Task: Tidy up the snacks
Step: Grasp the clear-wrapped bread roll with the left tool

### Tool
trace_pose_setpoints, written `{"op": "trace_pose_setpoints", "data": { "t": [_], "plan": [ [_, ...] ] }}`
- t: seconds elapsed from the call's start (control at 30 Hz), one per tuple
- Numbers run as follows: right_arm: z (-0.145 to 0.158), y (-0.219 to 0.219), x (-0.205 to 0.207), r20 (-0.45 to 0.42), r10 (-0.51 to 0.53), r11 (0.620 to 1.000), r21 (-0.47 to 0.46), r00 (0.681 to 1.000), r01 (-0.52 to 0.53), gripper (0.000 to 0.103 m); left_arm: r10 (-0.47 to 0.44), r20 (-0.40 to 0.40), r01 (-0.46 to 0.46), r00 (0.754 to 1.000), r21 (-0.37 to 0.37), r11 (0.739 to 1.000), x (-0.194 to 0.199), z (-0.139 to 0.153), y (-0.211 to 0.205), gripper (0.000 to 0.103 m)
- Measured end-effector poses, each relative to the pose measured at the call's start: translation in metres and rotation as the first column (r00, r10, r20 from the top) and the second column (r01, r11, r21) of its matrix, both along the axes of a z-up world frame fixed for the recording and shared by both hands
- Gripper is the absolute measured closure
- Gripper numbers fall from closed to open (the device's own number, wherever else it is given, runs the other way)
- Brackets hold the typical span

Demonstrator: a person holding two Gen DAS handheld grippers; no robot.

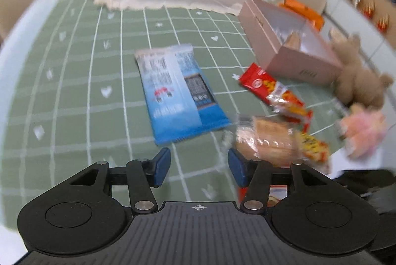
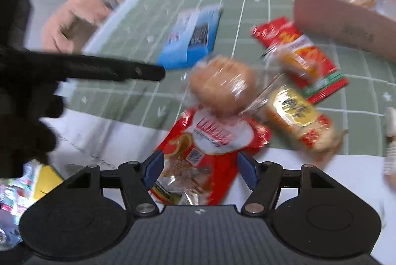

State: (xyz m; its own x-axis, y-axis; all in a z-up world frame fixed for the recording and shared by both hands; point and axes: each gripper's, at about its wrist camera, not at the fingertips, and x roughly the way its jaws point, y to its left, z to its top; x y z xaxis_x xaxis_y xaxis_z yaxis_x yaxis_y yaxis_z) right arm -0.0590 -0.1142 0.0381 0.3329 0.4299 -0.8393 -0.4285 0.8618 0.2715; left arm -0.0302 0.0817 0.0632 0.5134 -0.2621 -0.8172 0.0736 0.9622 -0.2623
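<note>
- Snacks mostly lie loose on the worktop (image 1: pixel 74 92): a blue packet (image 1: pixel 178 94) left of centre, not yet put away.
- Left gripper (image 1: pixel 199 167) hovers partly open and empty, near that packet.
- Right gripper (image 2: pixel 200 169) stands open astride a red packet (image 2: pixel 198 153) at the near edge; I cannot tell if the pads touch it.
- Wrapped bun (image 2: pixel 222 84) and two more packets lie right of centre.
- Box (image 1: pixel 292 47), far right, holds a few snacks; most sorting remains.
</note>
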Motion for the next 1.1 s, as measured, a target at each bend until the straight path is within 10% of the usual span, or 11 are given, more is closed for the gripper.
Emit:
{"op": "trace_pose_setpoints", "data": {
  "t": [0.23,0.4,0.5,0.6,0.7,0.9,1.1],
  "plan": [
    [-0.002,-0.016,-0.003,0.101,0.002,0.993,-0.118,0.995,0.010,0.032,-0.052,-0.032,0.050,0.998,-0.086,0.995,-0.014,-0.010,-0.013,0.047],
    [-0.003,-0.057,-0.004,0.076,-0.115,0.989,-0.081,0.990,0.121,0.032,-0.229,0.125,0.229,0.965,0.009,0.973,-0.002,0.021,-0.056,0.047],
    [-0.001,-0.066,-0.013,0.088,-0.128,0.988,-0.077,0.988,0.135,0.032,-0.434,0.184,0.415,0.882,0.131,0.900,0.021,0.034,-0.087,0.047],
    [0.004,-0.074,-0.026,0.112,-0.122,0.988,-0.086,0.986,0.132,0.032,-0.642,0.102,0.599,0.760,0.272,0.753,0.041,0.022,-0.113,0.045],
    [0.005,-0.087,-0.037,0.121,-0.125,0.988,-0.074,0.985,0.134,0.032,-0.687,-0.047,0.651,0.726,0.371,0.662,0.064,-0.001,-0.128,0.040],
    [0.008,-0.092,-0.041,0.156,-0.146,0.983,-0.088,0.977,0.161,0.032,-0.514,-0.085,0.521,0.853,0.153,0.840,0.104,-0.024,-0.112,0.031],
    [0.018,-0.093,-0.028,0.241,-0.137,0.978,-0.122,0.961,0.169,0.032,-0.383,-0.056,0.383,0.922,-0.006,0.924,0.084,-0.023,-0.083,0.044]
  ]
}}
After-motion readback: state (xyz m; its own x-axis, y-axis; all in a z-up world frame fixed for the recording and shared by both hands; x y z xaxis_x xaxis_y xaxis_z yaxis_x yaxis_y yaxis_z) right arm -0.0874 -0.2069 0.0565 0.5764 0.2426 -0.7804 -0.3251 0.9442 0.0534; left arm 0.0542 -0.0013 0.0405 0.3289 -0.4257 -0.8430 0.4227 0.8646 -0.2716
